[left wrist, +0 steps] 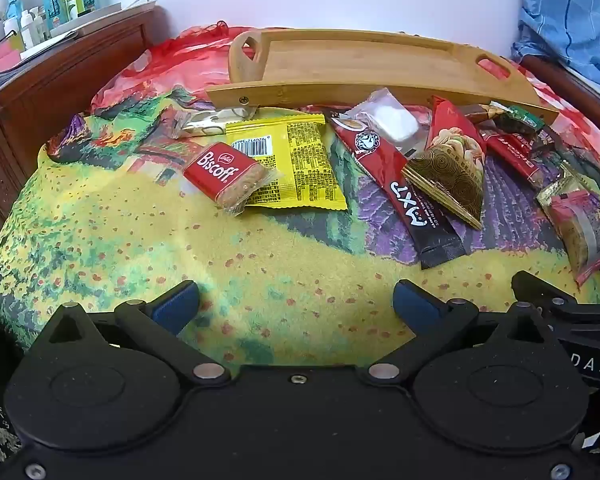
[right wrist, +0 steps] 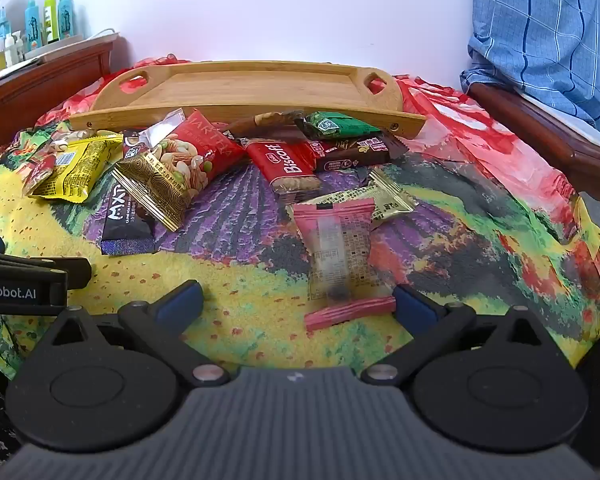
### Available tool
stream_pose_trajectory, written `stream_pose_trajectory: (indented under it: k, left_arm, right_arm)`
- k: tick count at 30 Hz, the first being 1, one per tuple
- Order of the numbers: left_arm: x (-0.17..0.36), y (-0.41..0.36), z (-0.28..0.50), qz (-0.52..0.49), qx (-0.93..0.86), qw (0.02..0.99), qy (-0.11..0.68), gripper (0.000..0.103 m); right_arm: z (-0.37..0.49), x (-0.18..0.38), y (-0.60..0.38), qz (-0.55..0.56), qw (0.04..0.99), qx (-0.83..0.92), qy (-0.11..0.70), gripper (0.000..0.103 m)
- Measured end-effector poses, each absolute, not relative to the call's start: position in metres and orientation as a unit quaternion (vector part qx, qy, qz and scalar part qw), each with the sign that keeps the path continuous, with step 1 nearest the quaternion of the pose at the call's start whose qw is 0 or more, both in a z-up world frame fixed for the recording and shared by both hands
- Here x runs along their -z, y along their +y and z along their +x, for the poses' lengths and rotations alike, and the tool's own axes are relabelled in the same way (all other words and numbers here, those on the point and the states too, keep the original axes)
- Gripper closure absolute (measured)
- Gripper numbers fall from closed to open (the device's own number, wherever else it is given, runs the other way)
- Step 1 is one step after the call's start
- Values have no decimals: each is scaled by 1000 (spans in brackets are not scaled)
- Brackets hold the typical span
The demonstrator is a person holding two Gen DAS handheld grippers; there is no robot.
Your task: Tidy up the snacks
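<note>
A bed (right wrist: 260,280) draped in a bright painted-landscape cloth (left wrist: 140,248) is carrying everything. A bamboo tray (right wrist: 252,88) is sitting at the far side on the cloth, nothing showing inside it. In front of it snack packets are lying scattered: a yellow packet (left wrist: 292,160) with a Biscoff biscuit (left wrist: 228,176) resting partly on it, a long red and black stick sachet (left wrist: 404,188), a nut pack (right wrist: 180,164) lying over that sachet, a second Biscoff (right wrist: 288,164), and a pink wrapper (right wrist: 340,252) lying nearest
</note>
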State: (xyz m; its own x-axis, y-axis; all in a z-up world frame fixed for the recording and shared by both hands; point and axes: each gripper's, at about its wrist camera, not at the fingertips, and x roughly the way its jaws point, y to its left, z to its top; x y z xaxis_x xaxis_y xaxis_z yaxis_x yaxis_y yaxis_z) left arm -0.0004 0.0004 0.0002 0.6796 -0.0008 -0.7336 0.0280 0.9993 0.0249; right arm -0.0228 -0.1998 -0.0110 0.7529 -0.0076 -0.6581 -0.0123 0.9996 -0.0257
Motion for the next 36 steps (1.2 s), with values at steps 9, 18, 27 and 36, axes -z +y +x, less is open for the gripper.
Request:
stream_pose_trajectory:
  k: [9, 18, 27, 36]
  left_arm:
    - [0, 0, 0, 23, 6, 914, 406, 0]
    - [0, 0, 0, 23, 6, 914, 405, 0]
    - [0, 0, 0, 23, 6, 914, 405, 0]
    - [0, 0, 0, 23, 6, 914, 405, 0]
  right_arm:
    - [-23, 11, -200, -12, 937, -2, 350, 0]
    - [-23, 11, -200, -13, 937, -2, 350, 0]
    - [-23, 11, -200, -12, 937, -2, 350, 0]
    - [-23, 11, -200, -12, 937, -2, 350, 0]
